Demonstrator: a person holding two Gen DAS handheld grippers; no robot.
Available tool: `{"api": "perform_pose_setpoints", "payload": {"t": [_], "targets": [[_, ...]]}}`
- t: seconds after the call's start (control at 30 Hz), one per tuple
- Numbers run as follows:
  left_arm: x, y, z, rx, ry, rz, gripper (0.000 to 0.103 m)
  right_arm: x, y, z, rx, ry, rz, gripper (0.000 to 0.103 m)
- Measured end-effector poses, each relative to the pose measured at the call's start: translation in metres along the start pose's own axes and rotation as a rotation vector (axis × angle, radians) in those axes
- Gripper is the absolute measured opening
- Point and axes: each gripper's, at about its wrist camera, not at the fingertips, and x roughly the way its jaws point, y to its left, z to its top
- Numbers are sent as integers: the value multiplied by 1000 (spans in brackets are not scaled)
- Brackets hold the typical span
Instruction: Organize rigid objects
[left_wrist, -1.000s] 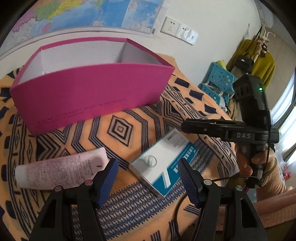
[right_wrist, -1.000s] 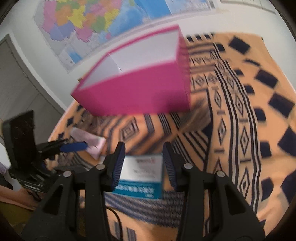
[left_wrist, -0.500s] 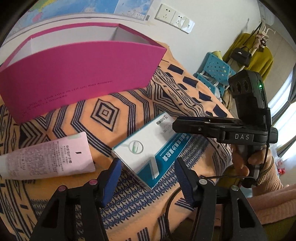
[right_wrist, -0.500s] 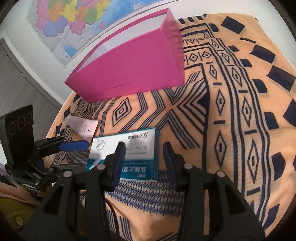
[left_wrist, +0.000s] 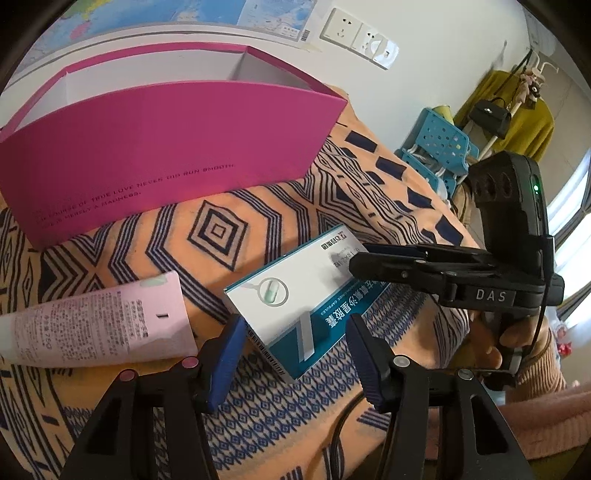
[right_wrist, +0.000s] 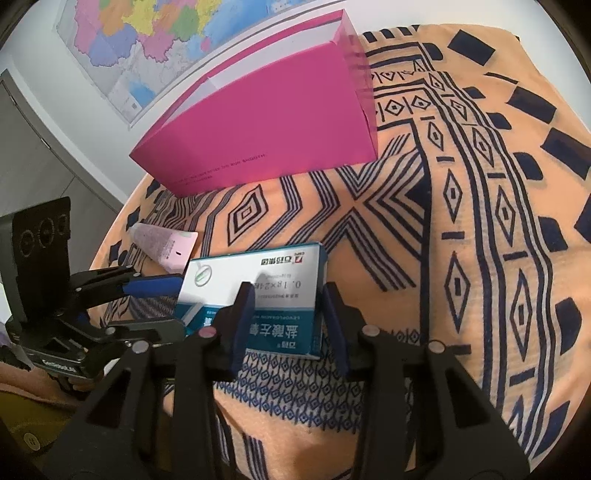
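Both claws, left (left_wrist: 291, 354) and right (right_wrist: 288, 317), closing unclamped around the medicine box (right_wrist: 255, 284) between them

A matt cardboard finish was shown by the magenta box (left_wrist: 177, 147), glossy card by the medicine carton (left_wrist: 295, 302), smooth plastic by the pink tube (left_wrist: 92, 328), and woven cloth by the patterned blanket (right_wrist: 461, 221).

1 pink box (left_wrist: 155, 147), 1 med carton (left_wrist: 295, 306), 1 tube (left_wrist: 92, 328).
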Motion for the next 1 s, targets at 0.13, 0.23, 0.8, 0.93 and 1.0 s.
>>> {"api": "perform_pose_setpoints", "payload": {"t": [0.13, 0.23, 0.8, 0.93, 1.0], "targets": [[0, 3, 7, -6, -18, 13, 56, 0, 0, 6, 2, -15, -2, 41], [3, 8, 12, -15, -17, 28, 56, 2, 0, 10, 2, -21, -1, 41], [2, 4, 8, -6, -9, 8, 54, 9, -6, 5, 26, -6, 4, 41], [-4, 3, 11, -2, -25, 6, 54, 3, -4, 8, 18, -22, -1, 41], [-7, 3, 13, -1, -34, 5, 54, 0, -1, 10, 7, -32, -3, 41]]}}
